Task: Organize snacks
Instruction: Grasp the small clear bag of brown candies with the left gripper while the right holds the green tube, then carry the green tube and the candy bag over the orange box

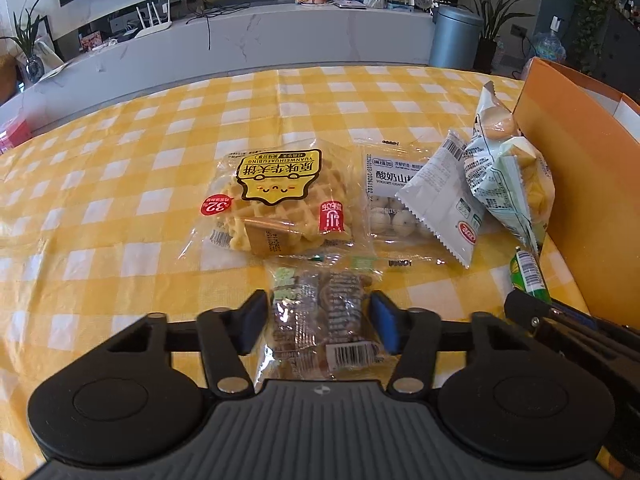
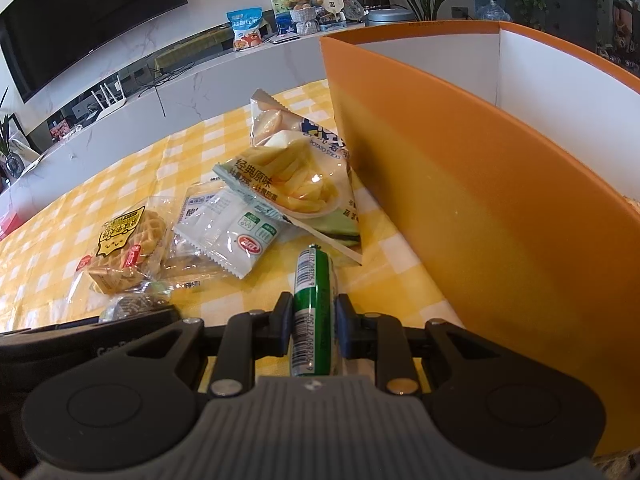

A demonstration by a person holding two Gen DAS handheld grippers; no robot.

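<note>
Gripping two snacks at once: your right gripper (image 2: 311, 324) has its fingers clamped across the green sausage stick (image 2: 313, 312), lengthwise along them, just beside the near wall of the orange box (image 2: 460, 200), prob because that's where it goes. Your left gripper (image 1: 319, 322) has its fingers either side of the clear cookie pack (image 1: 320, 320), pads touching the wrapper, pack low over the checked surface (image 1: 120, 160); looks gripped. Left to sort, far of the grippers: waffle pack (image 1: 280, 200), yogurt-ball bag (image 1: 390, 216), white sachet (image 1: 444, 204), potato-stick bag (image 2: 304, 184) leaning w/ another pouch against the box
</note>
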